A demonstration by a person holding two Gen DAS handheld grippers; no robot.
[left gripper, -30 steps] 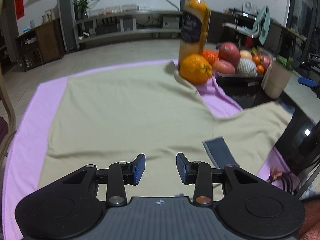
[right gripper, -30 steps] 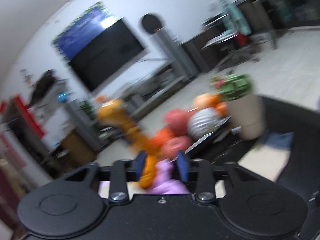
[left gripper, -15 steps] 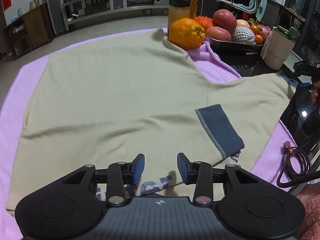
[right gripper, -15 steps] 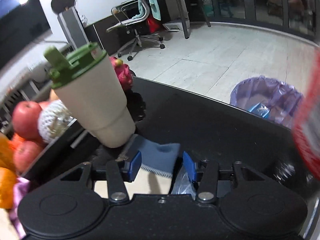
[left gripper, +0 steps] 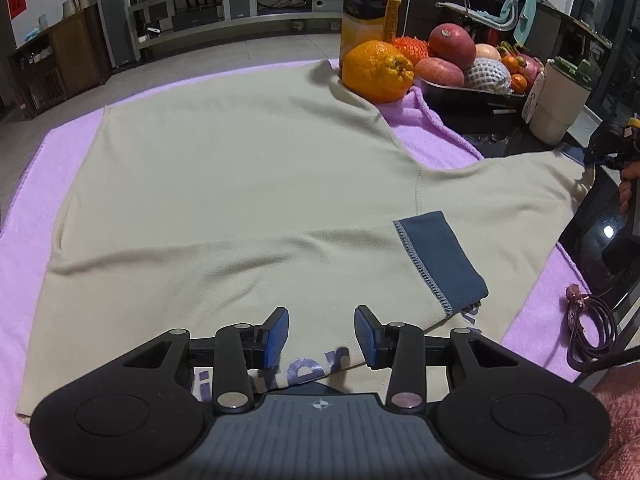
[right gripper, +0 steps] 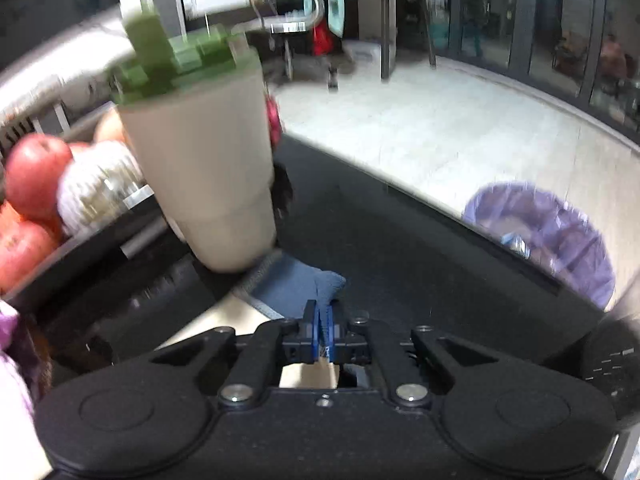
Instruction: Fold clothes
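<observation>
The right gripper (right gripper: pixel 322 330) has its jaws clamped together on the blue cuff (right gripper: pixel 298 288) of the beige sweatshirt's far sleeve, a fold of that fabric pinched between the 2 blue pads; the jaws have just been closing on it. The cuff lies on the dark worktop (right gripper: pixel 420 248), touching or just beside the base of a beige cup (right gripper: pixel 204 168) with a green lid. Left of the cup sit red apples (right gripper: pixel 32 172) and a fruit in white foam netting; past the worktop's edge stands a bin with a purple liner (right gripper: pixel 548 236).

The left gripper (left gripper: pixel 320 336) hangs with its jaws apart, nothing between the pads, over the near edge of the beige sweatshirt (left gripper: pixel 224 184), just above printed lettering. The garment is spread flat on a pink towel (left gripper: pixel 24 240) covering the worktop. Its other sleeve is folded in over the body, the blue cuff (left gripper: pixel 438 260) lying right of the left jaws. At the garment's far corner an orange (left gripper: pixel 378 70) rests beside a juice bottle (left gripper: pixel 370 4), with a tray of fruit (left gripper: pixel 472 94) to the right. A dark cable (left gripper: pixel 588 332) lies on the towel at the right.
</observation>
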